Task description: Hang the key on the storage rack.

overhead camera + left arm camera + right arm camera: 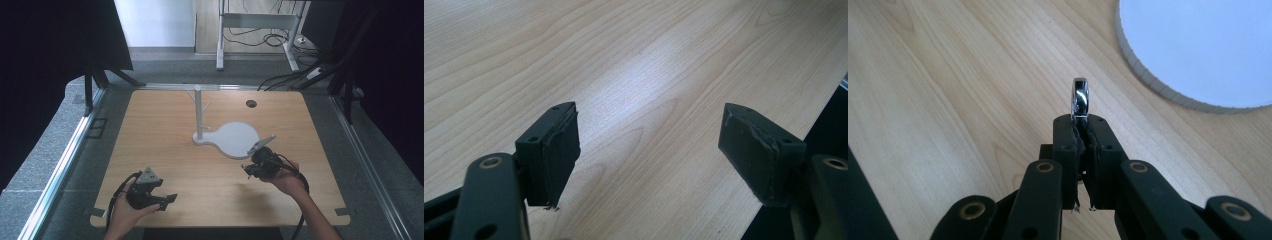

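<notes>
Pale wood-grain table top is showing light streaks, white round-based peg stand is reading matte, and a shiny chrome ring is glinting between black jaws.

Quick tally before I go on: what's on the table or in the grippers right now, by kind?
White stand with round base and branched post: 1
Shiny metal ring, clamped in the right gripper: 1
Left gripper, open and holding nothing: 0
Total: 2 things

White stand w/ peg post on wood table; cables on floor behind.
</notes>
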Demonstrator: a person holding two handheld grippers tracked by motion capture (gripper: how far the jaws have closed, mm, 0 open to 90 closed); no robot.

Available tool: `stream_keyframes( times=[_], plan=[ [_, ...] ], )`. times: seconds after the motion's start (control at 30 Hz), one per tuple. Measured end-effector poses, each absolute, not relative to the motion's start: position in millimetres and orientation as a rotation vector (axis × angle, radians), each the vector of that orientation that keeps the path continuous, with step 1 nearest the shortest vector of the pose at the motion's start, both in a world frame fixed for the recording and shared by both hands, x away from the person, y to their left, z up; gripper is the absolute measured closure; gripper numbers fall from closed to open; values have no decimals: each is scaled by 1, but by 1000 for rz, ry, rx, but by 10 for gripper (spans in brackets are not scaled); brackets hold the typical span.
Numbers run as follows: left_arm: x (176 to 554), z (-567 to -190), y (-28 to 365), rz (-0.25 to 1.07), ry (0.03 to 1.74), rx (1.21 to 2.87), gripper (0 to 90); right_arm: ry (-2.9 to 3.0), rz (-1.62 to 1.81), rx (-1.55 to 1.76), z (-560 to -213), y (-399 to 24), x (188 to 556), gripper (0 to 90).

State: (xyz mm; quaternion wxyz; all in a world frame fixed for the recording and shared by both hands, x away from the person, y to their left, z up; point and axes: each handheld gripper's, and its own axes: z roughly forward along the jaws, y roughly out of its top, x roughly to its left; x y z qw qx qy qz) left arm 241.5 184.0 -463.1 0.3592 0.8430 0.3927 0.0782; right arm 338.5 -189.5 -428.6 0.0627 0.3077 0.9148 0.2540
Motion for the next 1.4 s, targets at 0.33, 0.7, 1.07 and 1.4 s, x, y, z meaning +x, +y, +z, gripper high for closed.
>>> stream_keyframes(
  times=[0.33,0.7,1.07,1.4],
  plan=[
    [242,-463,184,198,1011,2174,249,2749,771,925,-421,-184,348,839],
    [241,-463,184,199,1010,2172,249,2727,781,935,-412,-178,360,840],
    [241,-463,185,198,1013,2169,250,2715,792,926,-401,-166,374,840],
    [241,-462,185,202,1012,2167,250,2699,816,916,-394,-156,382,840]
  ],
)
